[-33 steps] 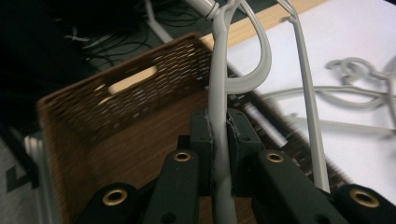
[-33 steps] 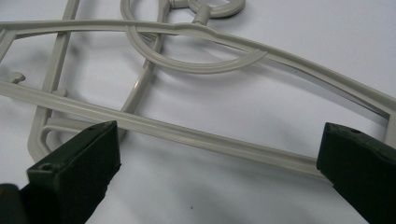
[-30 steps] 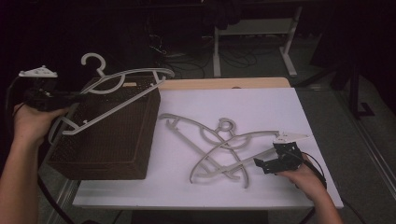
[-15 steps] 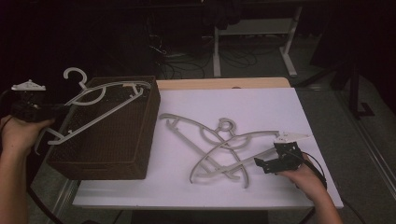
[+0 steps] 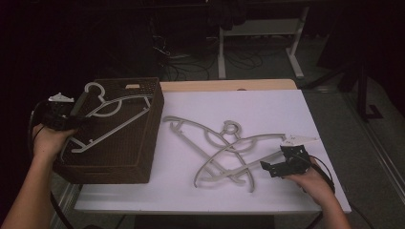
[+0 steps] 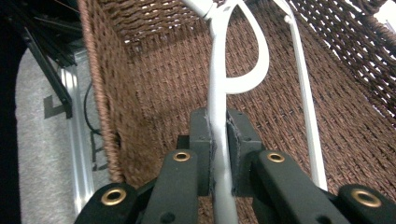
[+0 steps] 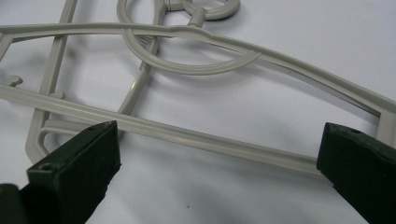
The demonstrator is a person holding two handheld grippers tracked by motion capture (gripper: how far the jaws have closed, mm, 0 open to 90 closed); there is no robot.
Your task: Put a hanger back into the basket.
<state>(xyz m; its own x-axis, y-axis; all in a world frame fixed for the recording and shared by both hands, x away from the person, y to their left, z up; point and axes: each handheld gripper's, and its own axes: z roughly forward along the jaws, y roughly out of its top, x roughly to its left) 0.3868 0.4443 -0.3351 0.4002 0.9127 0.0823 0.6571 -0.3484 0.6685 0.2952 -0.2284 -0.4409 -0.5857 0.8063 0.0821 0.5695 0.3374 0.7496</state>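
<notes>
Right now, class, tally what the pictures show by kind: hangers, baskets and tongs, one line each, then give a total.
Hangers: 3 – one white hanger gripped over the basket, two grey hangers crossed on the white table.
Baskets: 1 – brown wicker basket.
Tongs: 2 – left tongs, right tongs.
Total: 6

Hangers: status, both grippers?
Left gripper shut on white hanger inside the wicker basket. Right gripper open beside two crossed hangers on the table. Nothing in the way.
</notes>
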